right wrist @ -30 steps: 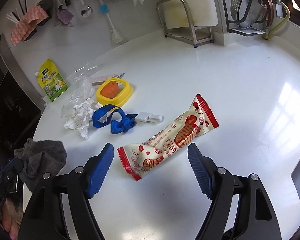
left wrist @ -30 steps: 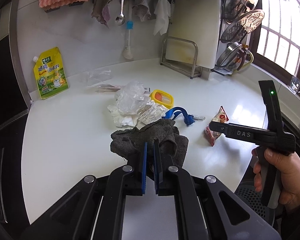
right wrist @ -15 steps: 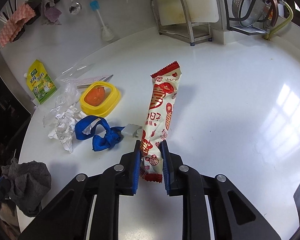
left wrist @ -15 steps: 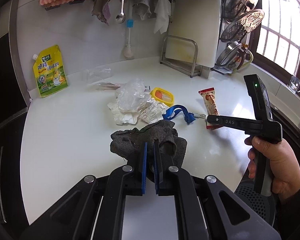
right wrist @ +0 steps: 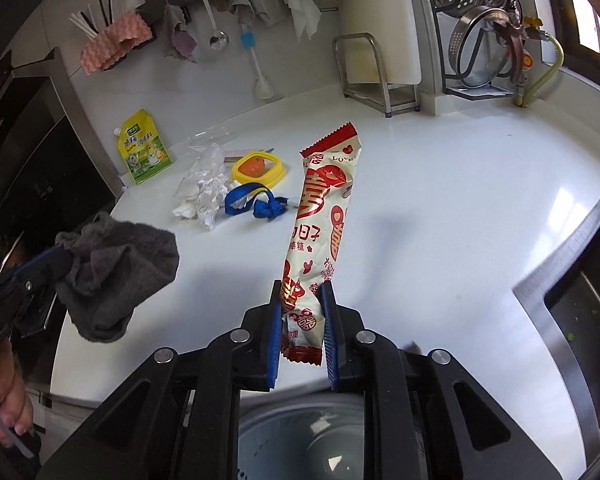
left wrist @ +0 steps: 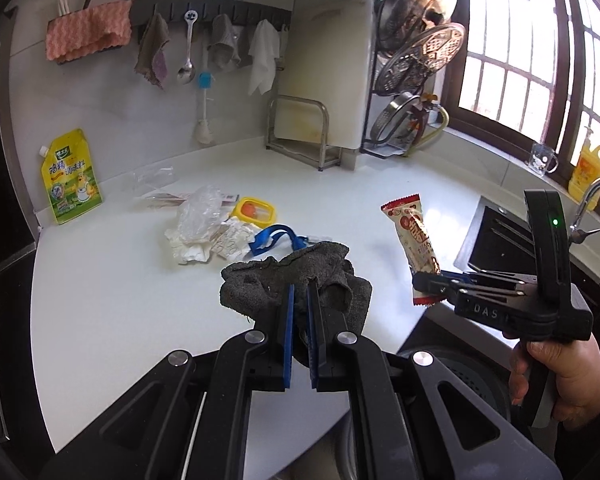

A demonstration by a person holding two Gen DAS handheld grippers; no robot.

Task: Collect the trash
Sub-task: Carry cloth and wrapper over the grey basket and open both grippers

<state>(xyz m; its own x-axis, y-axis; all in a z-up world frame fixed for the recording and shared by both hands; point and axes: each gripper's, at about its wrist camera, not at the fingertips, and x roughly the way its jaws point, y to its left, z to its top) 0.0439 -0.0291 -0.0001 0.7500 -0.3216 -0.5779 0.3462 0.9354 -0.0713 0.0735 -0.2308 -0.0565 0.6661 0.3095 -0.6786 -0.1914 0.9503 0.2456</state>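
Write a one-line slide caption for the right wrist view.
Right gripper lifts a red-and-white snack wrapper off the white counter, above a bin.

Both claws are black plastic with blue pads and silver screws; the right claw (left wrist: 428, 288) bears "DAS" lettering and a small green light.

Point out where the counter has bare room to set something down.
Bare: the counter between the red snack wrapper and the sink edge, and toward the cutting-board rack. Crowded: around the yellow lid, blue strap, crumpled tissue.
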